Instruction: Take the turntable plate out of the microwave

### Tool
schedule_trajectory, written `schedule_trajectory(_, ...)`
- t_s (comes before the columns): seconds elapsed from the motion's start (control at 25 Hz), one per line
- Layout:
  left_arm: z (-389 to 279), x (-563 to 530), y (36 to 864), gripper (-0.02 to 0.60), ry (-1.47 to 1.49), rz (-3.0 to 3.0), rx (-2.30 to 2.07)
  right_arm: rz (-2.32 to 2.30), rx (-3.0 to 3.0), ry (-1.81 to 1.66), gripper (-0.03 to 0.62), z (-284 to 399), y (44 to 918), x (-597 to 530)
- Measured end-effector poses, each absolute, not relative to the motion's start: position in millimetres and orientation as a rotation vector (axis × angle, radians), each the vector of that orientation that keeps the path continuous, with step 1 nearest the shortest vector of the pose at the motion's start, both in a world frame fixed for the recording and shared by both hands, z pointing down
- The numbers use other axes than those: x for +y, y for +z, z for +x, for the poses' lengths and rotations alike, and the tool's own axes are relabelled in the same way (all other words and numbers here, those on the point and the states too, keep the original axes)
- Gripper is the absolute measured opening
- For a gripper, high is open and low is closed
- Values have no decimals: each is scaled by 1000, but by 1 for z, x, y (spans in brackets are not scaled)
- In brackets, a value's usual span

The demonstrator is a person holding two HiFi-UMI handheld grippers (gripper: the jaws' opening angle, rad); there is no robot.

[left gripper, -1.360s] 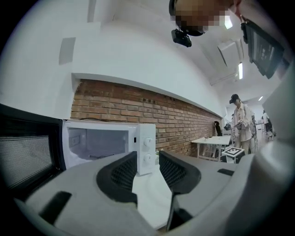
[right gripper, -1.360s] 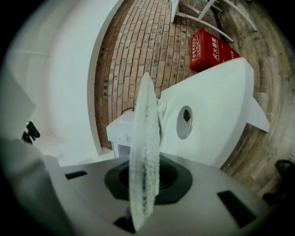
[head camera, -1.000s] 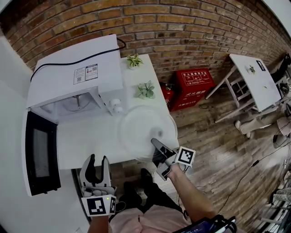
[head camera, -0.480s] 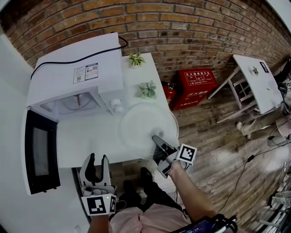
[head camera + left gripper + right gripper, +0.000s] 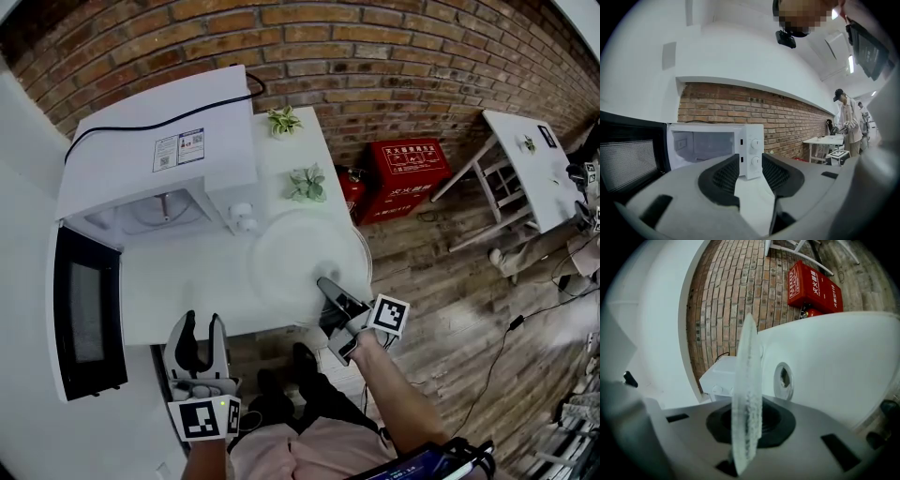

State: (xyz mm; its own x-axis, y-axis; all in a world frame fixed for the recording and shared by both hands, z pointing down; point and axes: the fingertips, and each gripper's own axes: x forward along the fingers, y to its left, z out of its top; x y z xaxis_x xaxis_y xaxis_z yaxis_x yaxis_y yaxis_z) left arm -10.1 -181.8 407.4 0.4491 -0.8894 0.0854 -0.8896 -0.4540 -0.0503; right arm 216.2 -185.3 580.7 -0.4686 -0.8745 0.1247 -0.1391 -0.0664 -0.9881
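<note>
Little has changed since the earlier head views: the right gripper (image 5: 324,284) and its load sit almost where they were, and the left gripper (image 5: 201,325) has not shifted.

**Right gripper.** Its jaws are nearly together, pinched on the near rim of the glass turntable plate (image 5: 302,246). In the right gripper view the plate (image 5: 746,394) runs edge-on straight out from between the pads. The rest of the disc extends ahead of the jaws over the white table (image 5: 178,291), with its far side close to the table's edge. Whether its underside touches the tabletop cannot be told.

**Left gripper.** It is held back, jaws narrowly apart with nothing between them (image 5: 751,160). It looks level at the microwave (image 5: 717,143), which stands well ahead of it with the cavity bare and the door (image 5: 84,323) swung open.

**Step in hand.** The plate is already clear of the microwave (image 5: 155,159), which lies ahead and to the left of the right gripper. What remains is probably the set-down.

**Next move.** This calls for lowering the disc flat and fully onto the table. The jaws should part only once the glass is supported, then draw straight back along their own line so the rim is not dragged.
</note>
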Motion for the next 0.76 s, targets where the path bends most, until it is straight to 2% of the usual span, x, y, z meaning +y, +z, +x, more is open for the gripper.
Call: schedule_trajectory(0.76,-12,-177,408,158,154,2665,-1653,-1089,1619,-1590,29,216,579,-185)
